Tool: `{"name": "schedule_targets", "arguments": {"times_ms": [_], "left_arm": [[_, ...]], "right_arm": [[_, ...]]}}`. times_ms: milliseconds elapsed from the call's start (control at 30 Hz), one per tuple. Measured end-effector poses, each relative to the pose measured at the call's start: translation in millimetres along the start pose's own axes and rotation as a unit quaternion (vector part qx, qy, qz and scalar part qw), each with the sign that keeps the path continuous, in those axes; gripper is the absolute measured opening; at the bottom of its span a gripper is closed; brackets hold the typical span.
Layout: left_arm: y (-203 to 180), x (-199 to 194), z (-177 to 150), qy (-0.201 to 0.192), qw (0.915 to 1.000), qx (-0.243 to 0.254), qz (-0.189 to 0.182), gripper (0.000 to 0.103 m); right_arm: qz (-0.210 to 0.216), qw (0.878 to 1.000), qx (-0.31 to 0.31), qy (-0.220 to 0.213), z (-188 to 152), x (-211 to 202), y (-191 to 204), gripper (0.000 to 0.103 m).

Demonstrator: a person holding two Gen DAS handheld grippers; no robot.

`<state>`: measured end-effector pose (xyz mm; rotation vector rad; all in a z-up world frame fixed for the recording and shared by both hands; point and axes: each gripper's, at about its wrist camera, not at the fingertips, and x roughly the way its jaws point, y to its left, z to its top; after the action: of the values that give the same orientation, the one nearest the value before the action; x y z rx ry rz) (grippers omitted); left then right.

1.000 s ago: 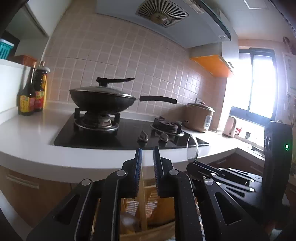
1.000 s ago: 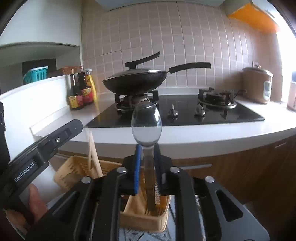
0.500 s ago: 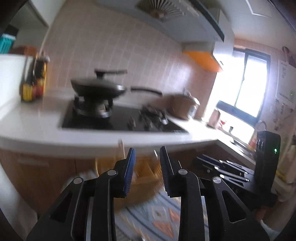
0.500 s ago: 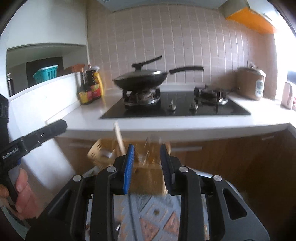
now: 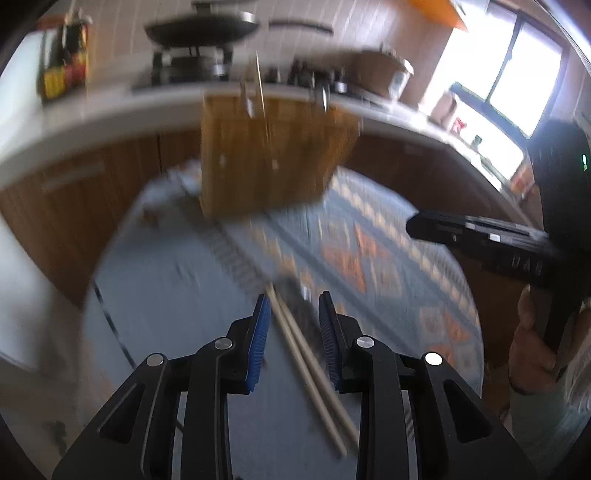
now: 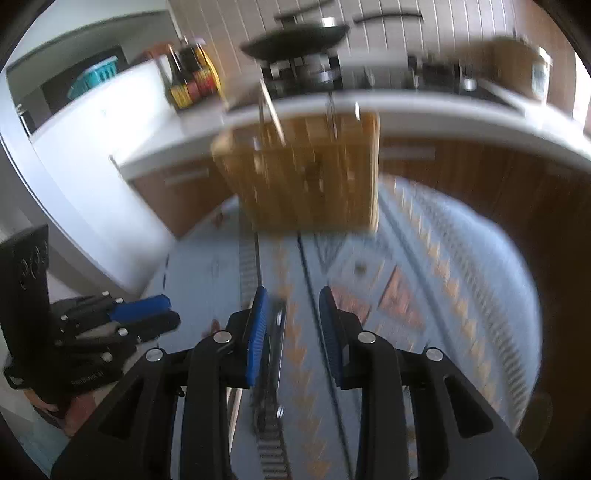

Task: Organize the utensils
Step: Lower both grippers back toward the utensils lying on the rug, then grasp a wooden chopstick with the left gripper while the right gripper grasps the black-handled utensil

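Below, your left gripper jaws gape over chopsticks; your right gripper jaws gape, seemingly over a blurred dark utensil.

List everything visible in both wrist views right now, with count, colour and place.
chopsticks: two, pale wood, on the mat between the left gripper's fingers
dark-handled utensil: one, blurred, on the mat between the right gripper's fingers
utensil holder: one, wooden, far end of the mat, utensils standing in it
patterned mat: one, blue and orange, on the table
wok: one, black, on the stove
sauce bottles: two or three, dark, on the counter
left gripper: open
right gripper: open
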<state>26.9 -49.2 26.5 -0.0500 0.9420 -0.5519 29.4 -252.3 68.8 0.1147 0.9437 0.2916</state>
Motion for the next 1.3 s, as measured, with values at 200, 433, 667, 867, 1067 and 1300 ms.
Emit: {"name": "schedule_targets", "arguments": {"times_ms": [200,433,667,867,1067,1300], "left_arm": [[1.6,35.8,-48.0,0.036,0.9992,-0.007,-0.016,0.026],[-8.3,61.8,-50.7,0.071,0.9973,0.007,0.017,0.026],[-18.0,71.7,-46.8,0.094,0.9928,0.034,0.066,0.025],[-25.5,83.0,-30.2,0.122,0.9874,0.037,0.093,0.028],[-24.4,81.9,-30.8,0.126,0.9885,0.040,0.073,0.010],[-13.4,76.0,-36.8,0.110,0.9903,0.027,0.080,0.000]], "right_arm": [[0.021,0.999,0.029,0.018,-47.6,25.8,-11.0,0.026],[0.020,0.999,0.035,0.027,-65.6,29.6,-16.0,0.026],[0.003,0.999,0.022,0.024,-75.5,33.0,-22.6,0.026],[-0.005,0.999,0.024,0.039,-74.6,43.3,-27.9,0.026],[0.021,0.997,0.015,0.078,-64.4,55.1,-20.8,0.026],[0.034,0.990,-0.018,0.137,-71.2,74.5,5.4,0.026]]}}
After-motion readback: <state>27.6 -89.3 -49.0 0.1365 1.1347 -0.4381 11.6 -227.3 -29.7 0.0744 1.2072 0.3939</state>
